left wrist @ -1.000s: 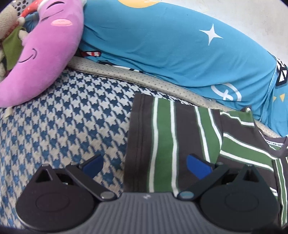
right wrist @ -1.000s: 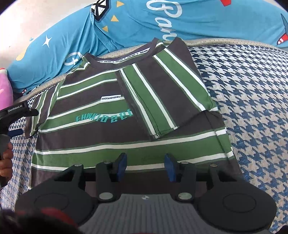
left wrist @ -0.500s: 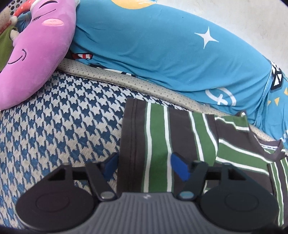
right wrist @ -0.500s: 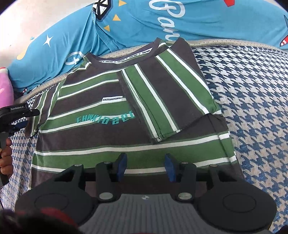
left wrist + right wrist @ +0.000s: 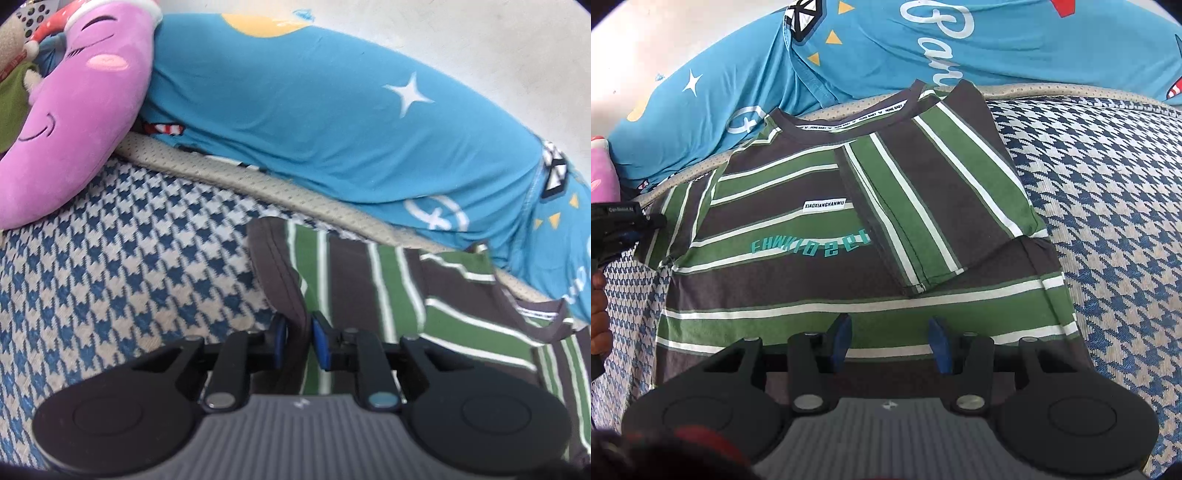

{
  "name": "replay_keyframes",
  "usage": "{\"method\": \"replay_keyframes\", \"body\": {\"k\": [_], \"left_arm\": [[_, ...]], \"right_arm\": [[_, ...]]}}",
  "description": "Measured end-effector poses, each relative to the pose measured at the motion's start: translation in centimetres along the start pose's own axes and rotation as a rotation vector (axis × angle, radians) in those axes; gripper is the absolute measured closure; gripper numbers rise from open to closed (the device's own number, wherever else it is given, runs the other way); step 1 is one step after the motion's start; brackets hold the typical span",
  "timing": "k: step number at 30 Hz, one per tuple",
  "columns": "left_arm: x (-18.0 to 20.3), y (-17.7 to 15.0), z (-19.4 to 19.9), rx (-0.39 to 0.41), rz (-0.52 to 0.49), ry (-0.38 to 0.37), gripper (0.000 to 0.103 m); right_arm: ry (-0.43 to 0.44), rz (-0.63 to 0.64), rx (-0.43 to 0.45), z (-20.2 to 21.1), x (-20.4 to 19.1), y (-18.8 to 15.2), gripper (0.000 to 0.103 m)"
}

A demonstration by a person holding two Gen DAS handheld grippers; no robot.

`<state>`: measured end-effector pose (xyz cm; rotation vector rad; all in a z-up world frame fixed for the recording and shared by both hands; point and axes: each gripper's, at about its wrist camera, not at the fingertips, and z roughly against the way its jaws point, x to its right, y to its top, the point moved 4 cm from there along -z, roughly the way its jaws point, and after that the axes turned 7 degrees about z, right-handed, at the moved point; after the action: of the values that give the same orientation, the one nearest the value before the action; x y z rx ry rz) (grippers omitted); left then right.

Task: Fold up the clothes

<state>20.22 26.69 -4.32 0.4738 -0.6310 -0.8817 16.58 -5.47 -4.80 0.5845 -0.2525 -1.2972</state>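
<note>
Since the earlier frame the left gripper (image 5: pixel 297 341) has been closing and now pinches the sleeve edge (image 5: pixel 291 295) of the striped T-shirt (image 5: pixel 849 236) lying on the houndstooth cover (image 5: pixel 1108 221). Right gripper (image 5: pixel 890 341) hovers half-open over the hem, holding nothing. Step: left sleeve fold; next, I judge, lift and carry it inward

The shirt (image 5: pixel 849 266) has dark grey, green and thin white stripes, with teal letters. The cover (image 5: pixel 122 266) under it is blue and cream houndstooth. At 12 o'clock, the pillow (image 5: pixel 314 122) is bright blue with white stars. At 10 o'clock, the plush (image 5: pixel 74 122) is pink-purple.
</note>
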Motion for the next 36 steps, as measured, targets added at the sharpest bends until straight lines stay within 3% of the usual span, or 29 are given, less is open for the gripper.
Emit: {"method": "replay_keyframes", "body": {"k": [8,13,15,16,17,21,23,29,36], "left_arm": [[6.8,-1.8,2.9,0.015,-0.168,-0.181,0.087],[11.3,-4.9,3.6,-0.069,-0.301,-0.321,0.084],[12.2,-6.1,3.8,-0.098,-0.342,-0.354,0.079],[12.5,-6.6,3.8,-0.108,-0.359,-0.360,0.065],[12.7,-6.8,4.0,-0.106,-0.367,-0.359,0.050],[12.4,-6.3,4.5,-0.075,-0.346,-0.346,0.045],[11.8,-5.8,4.5,-0.064,-0.318,-0.319,0.035],[10.6,-5.3,3.5,-0.063,-0.302,-0.217,0.033],[10.3,-5.8,3.1,-0.075,-0.312,-0.196,0.031]], "right_arm": [[-0.002,-0.004,0.002,0.0,0.0,0.1,0.057],[-0.002,-0.008,0.004,0.1,0.1,0.2,0.057],[-0.002,-0.011,0.006,0.2,0.2,0.2,0.057],[-0.002,-0.012,0.008,0.2,0.3,0.3,0.057],[-0.002,-0.013,0.010,0.3,0.3,0.3,0.057],[0.000,-0.015,0.013,0.4,0.4,0.5,0.057],[0.002,-0.014,0.013,0.3,0.3,0.6,0.057],[0.005,-0.021,0.031,0.4,0.5,0.9,0.057],[0.009,-0.043,0.063,1.0,1.2,1.5,0.057]]}}
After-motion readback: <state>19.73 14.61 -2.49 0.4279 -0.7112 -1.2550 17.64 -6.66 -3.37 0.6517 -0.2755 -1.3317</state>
